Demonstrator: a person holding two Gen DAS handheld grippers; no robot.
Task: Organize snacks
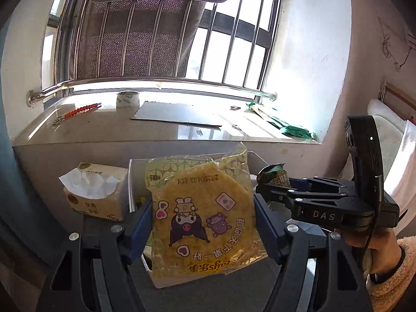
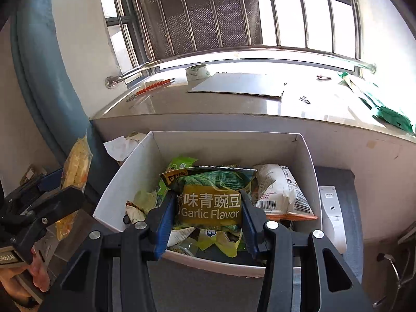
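My left gripper (image 1: 202, 223) is shut on a yellow chip packet (image 1: 202, 215) with cartoon figures and holds it upright above the white box (image 1: 166, 280). The packet also shows edge-on in the right wrist view (image 2: 75, 166). My right gripper (image 2: 206, 215) is shut on a green garlic-flavour pea bag (image 2: 210, 197) and holds it over the white box (image 2: 306, 161). Inside the box lie a white snack bag (image 2: 283, 192) and several green and yellow packets (image 2: 221, 239). The right gripper (image 1: 270, 187) shows in the left wrist view with the green bag's tip (image 1: 273, 174).
A tissue box (image 1: 96, 192) stands left of the white box. Behind is a stone window sill (image 2: 234, 104) with a tape roll (image 2: 197, 71), an orange tool (image 2: 153, 87), a cardboard sheet (image 2: 239, 84) and green wrapping (image 2: 384, 109). A white device (image 2: 332, 215) lies right of the box.
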